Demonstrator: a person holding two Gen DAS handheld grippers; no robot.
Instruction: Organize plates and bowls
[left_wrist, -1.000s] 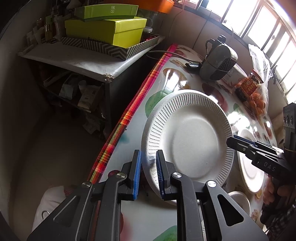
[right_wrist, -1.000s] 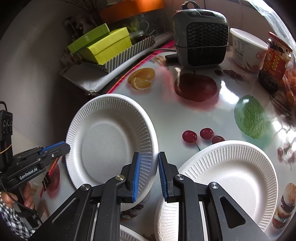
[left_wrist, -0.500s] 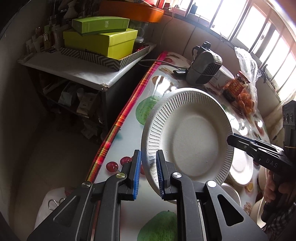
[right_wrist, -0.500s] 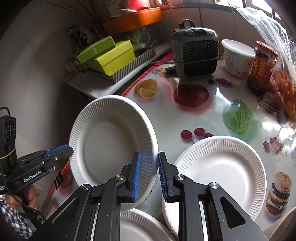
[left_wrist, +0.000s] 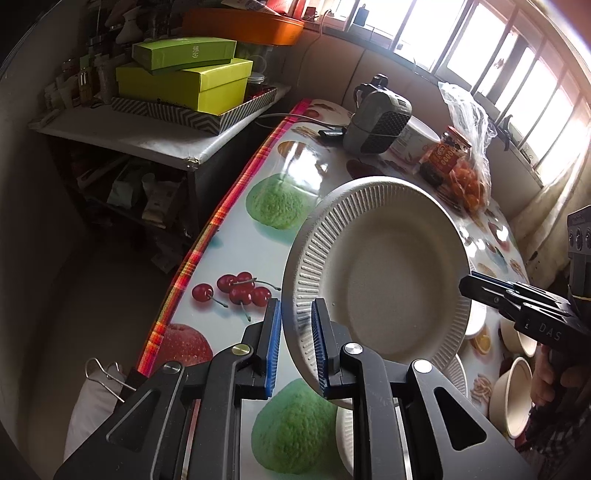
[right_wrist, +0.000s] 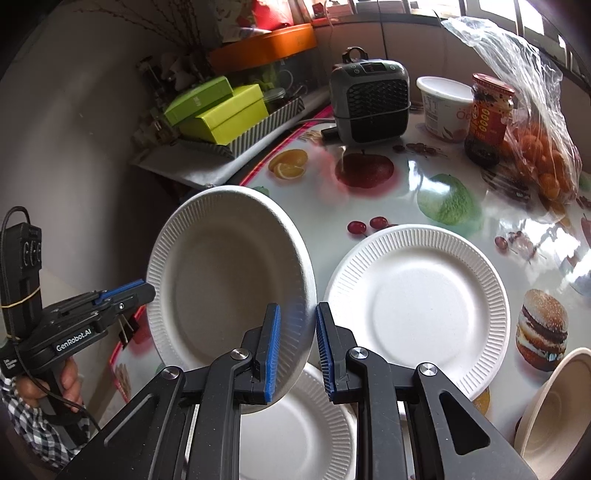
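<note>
plate (left_wrist: 384, 266) lifted higher; grippers read "genrobot.ai", "das".

— Held up over the table (right_wrist: 406, 192): a white paper plate (right_wrist: 229, 273), tilted, rim pinched on each side by the right gripper (right_wrist: 297, 347) and the left gripper (right_wrist: 147, 291).

— Lying flat below?

— A second plate (right_wrist: 417, 302) right, a third plate (right_wrist: 295, 432) underneath, a bowl (right_wrist: 554, 402) at far right.

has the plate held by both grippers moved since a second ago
Yes. The held plate has lifted off the table and tilted; in the right wrist view it now overlaps a plate lying flat beneath it.
</note>
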